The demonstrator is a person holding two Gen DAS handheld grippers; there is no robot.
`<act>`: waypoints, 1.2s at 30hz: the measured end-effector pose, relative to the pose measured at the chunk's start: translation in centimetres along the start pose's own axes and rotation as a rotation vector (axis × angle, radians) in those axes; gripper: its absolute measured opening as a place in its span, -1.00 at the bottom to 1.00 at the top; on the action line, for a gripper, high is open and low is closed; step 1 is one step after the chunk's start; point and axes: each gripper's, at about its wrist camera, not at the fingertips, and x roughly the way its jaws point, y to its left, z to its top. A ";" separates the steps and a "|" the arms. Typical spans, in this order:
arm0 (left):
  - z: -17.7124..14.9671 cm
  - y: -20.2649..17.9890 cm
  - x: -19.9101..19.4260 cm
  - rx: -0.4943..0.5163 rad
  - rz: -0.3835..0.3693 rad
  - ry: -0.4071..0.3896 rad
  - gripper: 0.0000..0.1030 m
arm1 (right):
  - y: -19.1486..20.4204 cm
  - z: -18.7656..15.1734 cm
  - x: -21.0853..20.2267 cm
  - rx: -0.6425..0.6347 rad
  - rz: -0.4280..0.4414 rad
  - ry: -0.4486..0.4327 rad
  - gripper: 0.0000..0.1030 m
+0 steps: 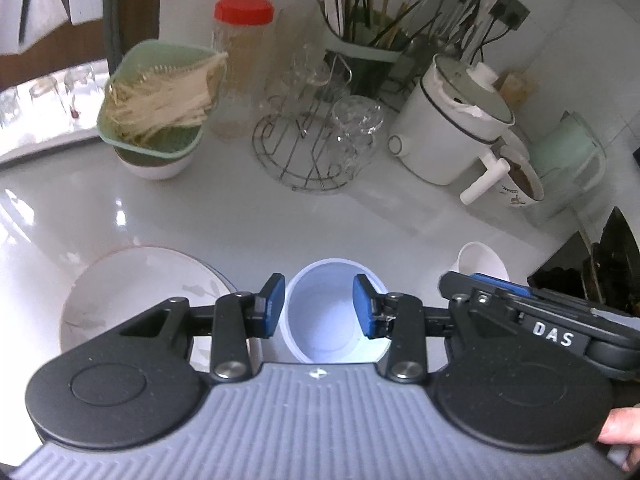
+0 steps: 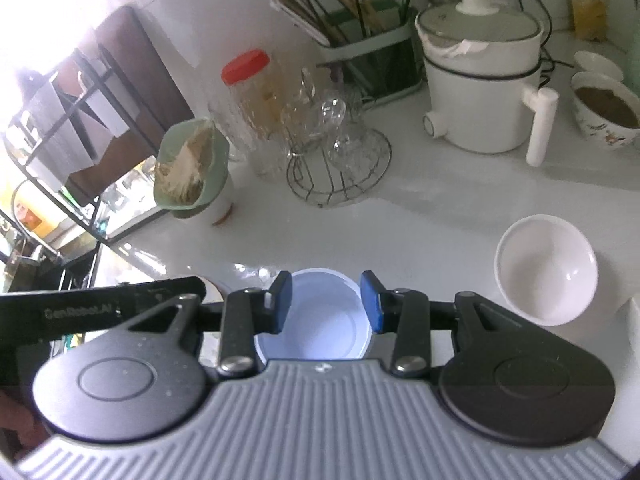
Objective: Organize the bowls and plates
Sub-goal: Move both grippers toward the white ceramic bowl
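A pale bluish-white bowl (image 1: 332, 320) stands on the white counter, straight below my left gripper (image 1: 320, 290). That gripper is open, its blue pads (image 1: 272, 308) apart over the bowl's rim and pressing on nothing. My right gripper (image 2: 326, 286) hangs open over the same bowl (image 2: 316, 320) from the other side. A flat plate with a leaf print (image 1: 132, 292) lies left of the bowl. A small white bowl (image 2: 546, 270) sits to the right, tipped a little. It also shows as the small bowl (image 1: 482, 260) behind the right gripper's black body (image 1: 540, 320).
At the back stand a wire rack with glasses (image 1: 316, 148), a red-lidded jar (image 1: 240, 68), a green basket of noodles on a white bowl (image 1: 160, 100), a chopstick holder (image 1: 360, 40), a white lidded pot (image 1: 452, 120) and a patterned bowl with brown contents (image 2: 604, 112).
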 end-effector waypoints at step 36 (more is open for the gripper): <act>0.5 -8.1 2.1 0.162 -0.112 -0.018 -0.16 | -5.9 -1.0 -4.7 0.085 -0.121 -0.174 -0.20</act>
